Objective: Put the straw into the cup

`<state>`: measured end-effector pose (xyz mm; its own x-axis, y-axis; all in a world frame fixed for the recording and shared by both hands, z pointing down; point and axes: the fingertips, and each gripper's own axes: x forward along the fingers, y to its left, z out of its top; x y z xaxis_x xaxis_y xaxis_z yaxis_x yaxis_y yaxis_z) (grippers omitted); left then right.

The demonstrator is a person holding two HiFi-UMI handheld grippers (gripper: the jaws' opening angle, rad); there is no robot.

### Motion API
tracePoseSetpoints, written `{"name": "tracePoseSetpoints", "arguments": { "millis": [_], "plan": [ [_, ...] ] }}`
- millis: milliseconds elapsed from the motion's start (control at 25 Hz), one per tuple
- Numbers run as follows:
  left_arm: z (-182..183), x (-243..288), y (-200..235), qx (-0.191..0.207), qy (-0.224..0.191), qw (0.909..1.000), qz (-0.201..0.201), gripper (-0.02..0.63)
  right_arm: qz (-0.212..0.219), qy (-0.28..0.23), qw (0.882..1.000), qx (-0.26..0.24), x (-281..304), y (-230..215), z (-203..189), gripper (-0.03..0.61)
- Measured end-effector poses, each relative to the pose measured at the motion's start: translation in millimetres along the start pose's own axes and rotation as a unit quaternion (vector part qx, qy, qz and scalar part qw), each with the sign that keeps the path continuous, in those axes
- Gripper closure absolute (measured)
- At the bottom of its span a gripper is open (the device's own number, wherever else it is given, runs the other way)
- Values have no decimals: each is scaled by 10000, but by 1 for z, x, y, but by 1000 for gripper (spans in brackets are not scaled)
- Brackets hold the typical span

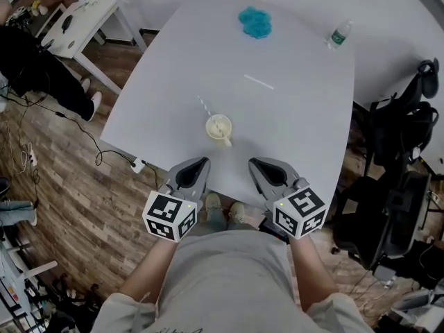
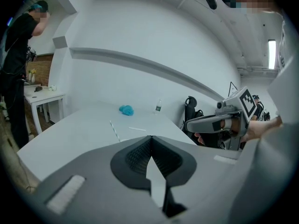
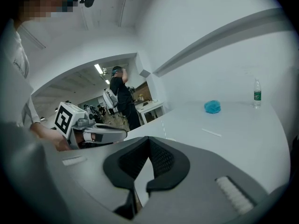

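A cream paper cup (image 1: 218, 128) stands on the white table (image 1: 298, 123) near its front edge. A striped straw (image 1: 203, 107) slants away from the cup's rim to the far left; I cannot tell whether its end is inside. It shows on the table as the striped straw (image 2: 113, 129). A plain white straw (image 1: 259, 82) lies flat farther back, the white straw (image 2: 137, 129), (image 3: 211, 132). My left gripper (image 1: 202, 161), (image 2: 150, 137) and right gripper (image 1: 254, 161), (image 3: 148, 138) hover side by side just short of the table's front edge, both shut and empty. Their jaws hide the cup in both gripper views.
A blue crumpled cloth (image 1: 255, 21) and a water bottle (image 1: 339, 35) sit at the table's far side. A small white side table (image 1: 76, 23) and a person in black (image 1: 41, 68) are at the left. Black office chairs (image 1: 402, 186) stand at the right.
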<state>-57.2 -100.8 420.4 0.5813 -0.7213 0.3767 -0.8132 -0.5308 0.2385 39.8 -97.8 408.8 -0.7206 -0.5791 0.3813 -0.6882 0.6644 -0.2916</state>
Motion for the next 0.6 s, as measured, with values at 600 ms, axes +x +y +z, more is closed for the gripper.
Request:
{"name": "tracePoseSetpoints", "arguments": {
  "millis": [600],
  "plan": [
    [12,-22,-14,95,-77,9999,12,595,100,-83,9999,-39,-11,18,2,573]
  ]
}}
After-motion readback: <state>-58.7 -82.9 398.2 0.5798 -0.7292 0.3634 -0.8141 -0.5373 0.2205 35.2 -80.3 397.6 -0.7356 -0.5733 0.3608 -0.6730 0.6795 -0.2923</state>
